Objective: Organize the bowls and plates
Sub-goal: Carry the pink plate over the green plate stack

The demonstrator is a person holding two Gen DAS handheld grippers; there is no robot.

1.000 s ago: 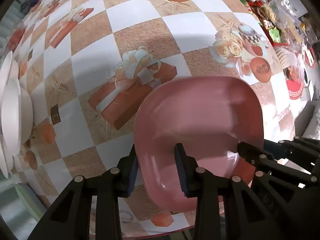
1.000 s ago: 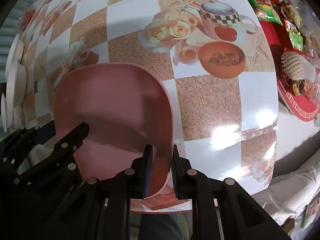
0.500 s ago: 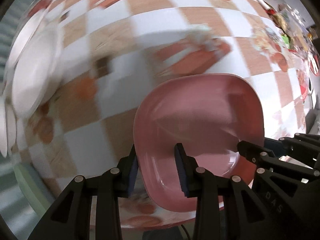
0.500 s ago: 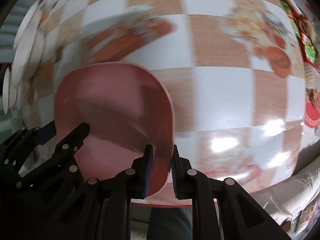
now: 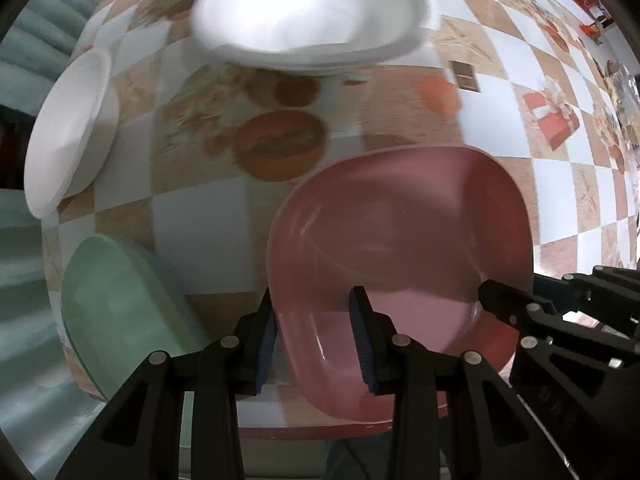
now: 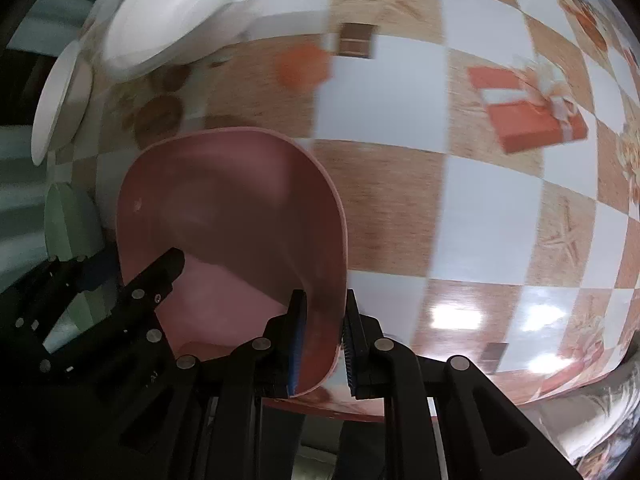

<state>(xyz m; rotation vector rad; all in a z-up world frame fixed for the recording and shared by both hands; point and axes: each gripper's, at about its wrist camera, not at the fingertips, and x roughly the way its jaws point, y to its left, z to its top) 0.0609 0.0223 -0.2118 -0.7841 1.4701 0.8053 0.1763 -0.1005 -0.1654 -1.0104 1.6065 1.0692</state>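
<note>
Overhead, gripping a pink, rounded-square plastic plate [image 5: 400, 232] from two sides: left gripper [image 5: 314, 334] straddling the plate's left rim, one pad outside, one inside, jaws closed on that edge; right gripper [image 6: 322, 338] pinching the opposite rim, jaws nearly shut around the thin wall. Hanging just above the surface [image 5: 568, 184], a checkered tablecloth of white and tan squares printed with orange gift boxes and bowls, close to its near edge. Sitting beyond the plate, toward the far side, a stack of wide white foam plates [image 5: 308, 12], slightly blurred. Lying to the left, a smaller white foam bowl [image 5: 70, 128] near the surface's left edge. Resting at the near left corner, just beside the left gripper, a pale green rounded-square plastic plate [image 5: 120, 304], apart from the pink one. Showing at the far right edge, small cluttered packets, too blurred to tell.
</note>
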